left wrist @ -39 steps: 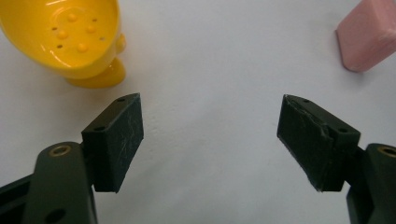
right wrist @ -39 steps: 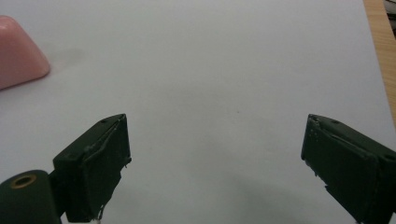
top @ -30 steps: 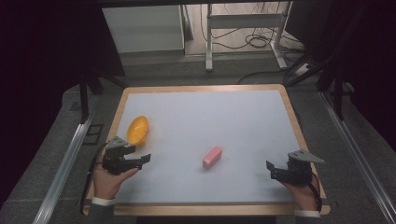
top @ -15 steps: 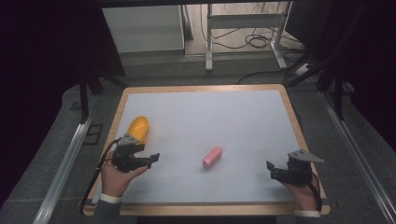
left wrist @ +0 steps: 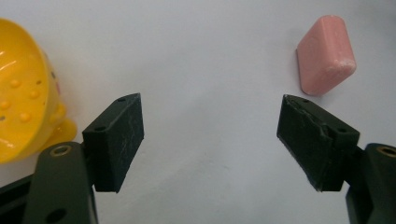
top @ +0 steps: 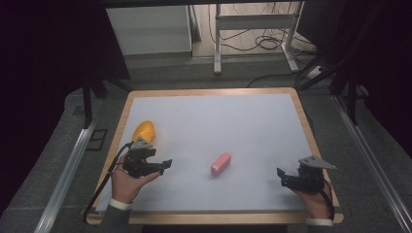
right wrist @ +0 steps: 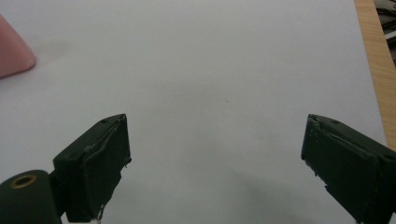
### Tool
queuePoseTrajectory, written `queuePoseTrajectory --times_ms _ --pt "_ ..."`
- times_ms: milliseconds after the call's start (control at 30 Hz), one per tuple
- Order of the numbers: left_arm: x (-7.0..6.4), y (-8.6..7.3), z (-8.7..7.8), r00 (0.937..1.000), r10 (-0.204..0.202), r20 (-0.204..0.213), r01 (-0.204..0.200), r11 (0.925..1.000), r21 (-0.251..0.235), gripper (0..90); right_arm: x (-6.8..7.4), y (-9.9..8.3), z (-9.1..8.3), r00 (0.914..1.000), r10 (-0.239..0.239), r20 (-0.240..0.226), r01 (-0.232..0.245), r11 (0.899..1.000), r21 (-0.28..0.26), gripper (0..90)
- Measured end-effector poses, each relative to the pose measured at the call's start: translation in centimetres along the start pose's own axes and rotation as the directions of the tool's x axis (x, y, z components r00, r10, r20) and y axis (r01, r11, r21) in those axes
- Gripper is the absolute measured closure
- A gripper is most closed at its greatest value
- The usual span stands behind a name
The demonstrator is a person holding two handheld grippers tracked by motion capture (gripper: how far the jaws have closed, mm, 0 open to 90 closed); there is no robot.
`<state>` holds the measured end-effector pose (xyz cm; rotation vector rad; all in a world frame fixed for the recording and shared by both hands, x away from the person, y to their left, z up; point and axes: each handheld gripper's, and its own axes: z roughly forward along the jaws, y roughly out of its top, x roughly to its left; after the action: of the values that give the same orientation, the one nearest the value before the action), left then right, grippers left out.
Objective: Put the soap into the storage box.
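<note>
The white table is being seen whole in the high view, with its wooden rim all around, but in both gripper views it is being cut off by the frame edges. In the left gripper view the yellow toy is being cut off at the left edge, so what kind of toy it is cannot be told. Small bumps are being shown on its shiny side. In the high view the yellow toy is lying at the middle left of the frame, and its lower end is being hidden a little by the left gripper.

The pink block is lying flat on the table, a little below the middle of the high view, between the two grippers and well apart from both. In the left gripper view the pink block is being seen at the upper right, with slanted ends, soft edges and a pale scuff on its near end. In the right gripper view the pink block is being cut off at the upper left edge.

The left gripper is being held with its jaws wide apart and nothing between them. The right gripper is being held the same way, at the lower right of the high view.
</note>
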<state>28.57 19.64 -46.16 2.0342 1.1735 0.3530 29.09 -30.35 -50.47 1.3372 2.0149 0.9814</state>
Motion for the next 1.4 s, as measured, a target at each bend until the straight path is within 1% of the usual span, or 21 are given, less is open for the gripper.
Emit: queuePoseTrajectory --times_ms 100,133,200,267,333,367,400,433,533,600,633,667,767,833,967,1067,1167,1200,1300,1400 --pt "-0.4 0.2 0.1 0.9999 0.006 -0.008 -0.006 0.9999 0.013 23.5 0.0 0.0 0.0 1.0 0.001 0.001 -0.001 1.0 -0.003 7.6" --pt "-0.8 0.4 0.3 0.9998 0.018 -0.013 -0.018 0.9997 0.017 23.7 0.0 0.0 -0.1 1.0 0.001 0.002 -0.001 1.0 -0.004 7.6" --pt "-1.1 0.6 0.6 0.9995 0.029 -0.008 -0.029 0.9993 0.025 24.0 0.0 0.1 -0.1 1.0 0.001 0.001 -0.001 1.0 -0.005 7.6" --pt "-1.3 0.7 0.7 0.9995 0.031 -0.006 -0.031 0.9991 0.028 24.0 0.1 0.1 -0.1 1.0 0.0 0.001 0.0 1.0 -0.005 7.6" --pt "-1.6 0.9 1.0 0.9993 0.039 0.001 -0.039 0.9987 0.033 24.0 0.1 0.1 -0.1 1.0 0.0 -0.002 0.0 1.0 -0.004 7.6" --pt "-1.9 1.2 1.2 0.9986 0.053 0.009 -0.053 0.9978 0.041 24.0 0.1 0.1 -0.1 1.0 0.0 0.001 0.0 1.0 -0.004 7.6" --pt "-1.9 1.2 1.2 0.9986 0.053 0.009 -0.053 0.9978 0.041 24.0 0.1 0.1 -0.1 1.0 -0.001 0.0 0.001 1.0 -0.003 7.6" --pt "-2.2 1.4 1.5 0.9982 0.057 0.02 -0.057 0.9975 0.041 24.1 0.1 0.1 -0.1 1.0 -0.002 0.0 0.002 1.0 -0.003 7.6" --pt "-2.5 1.6 1.7 0.9976 0.065 0.022 -0.066 0.9967 0.048 24.2 0.1 0.1 -0.1 1.0 -0.003 0.001 0.003 1.0 -0.003 7.6" --pt "-3.0 1.9 2.0 0.9969 0.077 0.02 -0.078 0.9958 0.05 24.7 0.1 0.1 -0.1 1.0 -0.003 0.002 0.003 1.0 -0.003 7.6" --pt "-3.0 1.9 2.0 0.9969 0.077 0.02 -0.078 0.9958 0.05 24.7 0.1 0.1 -0.1 1.0 -0.004 0.0 0.004 1.0 -0.002 7.6" --pt "-3.3 2.0 2.2 0.9964 0.077 0.035 -0.079 0.9957 0.049 24.9 0.1 0.1 0.0 1.0 -0.007 -0.001 0.007 1.0 -0.003 7.6" --pt "-3.6 2.1 2.4 0.9958 0.085 0.033 -0.087 0.9947 0.055 24.8 0.2 0.1 0.0 1.0 -0.009 0.0 0.009 1.0 -0.002 7.6" --pt "-4.0 2.2 2.7 0.9943 0.098 0.043 -0.1 0.9929 0.064 24.8 0.3 0.1 0.0 1.0 -0.009 -0.003 0.009 1.0 -0.003 7.6" --pt "-4.4 2.4 3.0 0.9937 0.104 0.042 -0.106 0.9924 0.062 24.7 0.3 0.1 0.0 0.9999 -0.01 -0.003 0.01 1.0 -0.004 7.6" --pt "-4.7 2.5 3.2 0.9931 0.106 0.05 -0.109 0.9921 0.062 24.8 0.2 0.1 0.0 1.0 -0.005 -0.007 0.005 1.0 -0.004 7.6" --pt "-5.0 2.6 3.6 0.992 0.115 0.053 -0.119 0.9899 0.077 24.8 0.2 0.1 0.0 1.0 -0.005 -0.005 0.005 1.0 -0.003 7.6" --pt "-5.2 2.7 3.9 0.991 0.12 0.06 -0.125 0.9889 0.081 24.7 0.2 0.1 0.0 1.0 -0.005 -0.005 0.005 1.0 -0.003 7.6" --pt "-5.6 2.7 4.1 0.9913 0.121 0.051 -0.125 0.9894 0.074 24.2 0.3 0.1 0.0 0.9999 -0.01 -0.01 0.01 1.0 -0.007 7.6" --pt "-5.6 2.8 4.4 0.9911 0.122 0.054 -0.126 0.9889 0.079 24.2 0.3 0.1 0.0 0.9999 -0.011 -0.011 0.01 1.0 -0.008 7.6"
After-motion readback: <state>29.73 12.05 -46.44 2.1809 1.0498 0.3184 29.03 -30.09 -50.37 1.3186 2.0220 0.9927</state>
